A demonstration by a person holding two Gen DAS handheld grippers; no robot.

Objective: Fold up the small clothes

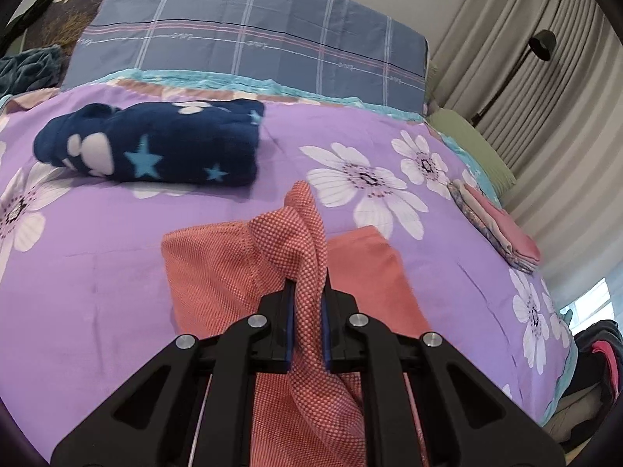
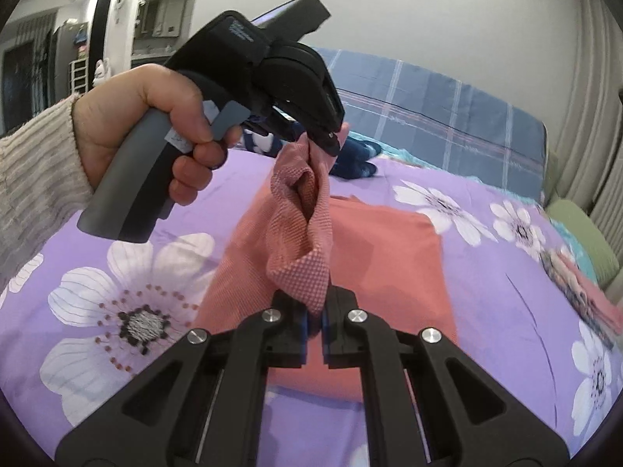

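I had both tongs clamped on the same salmon-pink, waffle-knit small garment (image 2: 300, 233). The left gripper (image 1: 307, 303), low in the centre of its own frame, had its jaws pressed together on a bunched ridge of the knit; in the right wrist view it showed at upper centre, carried by a hand (image 2: 152, 132) in a cream ribbed sleeve (image 2: 35, 179). The right gripper (image 2: 316, 317) pinched the other corner at lower centre.

The cloth hung slack between the two pinches, its lower part lying on the purple bedspread printed with white flowers (image 1: 97, 264), in the middle of both frames. It looked light, soft and limp to me, with a grippy open weave, unlikely to slip but apt to sag and crease. I judged corners or hem edges the best holds. A navy star-patterned fleece bundle (image 1: 155, 144) sat well apart at upper left.
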